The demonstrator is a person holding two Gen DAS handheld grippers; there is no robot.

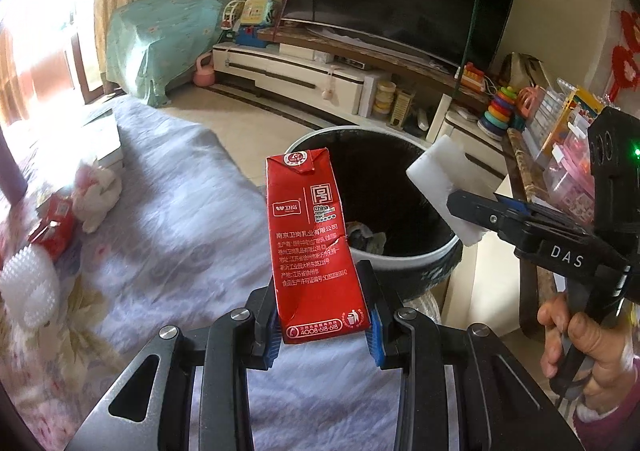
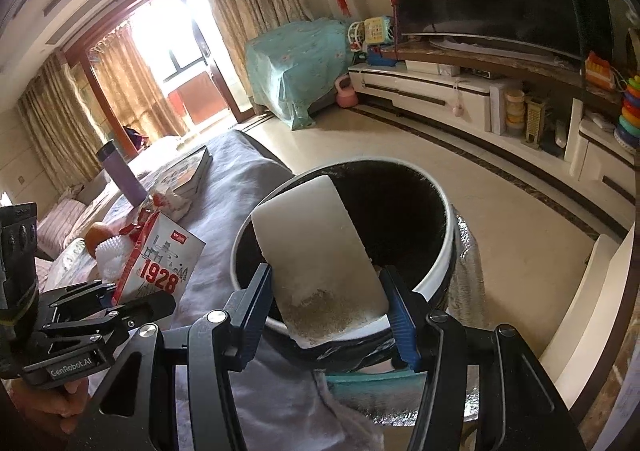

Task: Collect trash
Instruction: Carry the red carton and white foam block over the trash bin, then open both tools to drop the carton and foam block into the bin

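My left gripper [image 1: 322,325] is shut on a red milk carton [image 1: 312,239] and holds it upright at the near rim of a round bin [image 1: 420,253] with a black liner and some trash at the bottom. My right gripper [image 2: 330,309] is shut on a white foam block [image 2: 320,255], dirty at its lower end, held over the bin's opening [image 2: 432,271]. The right gripper with the block [image 1: 444,187] shows at the right of the left wrist view. The left gripper with the carton [image 2: 160,267] shows at the left of the right wrist view.
A table under a pale blue cloth [image 1: 168,219] carries a crumpled red pack [image 1: 54,227], white tissue [image 1: 98,191], a white brush [image 1: 32,287], a purple flask [image 2: 122,173] and a book [image 2: 188,171]. A TV stand [image 1: 304,75] and toys line the far wall.
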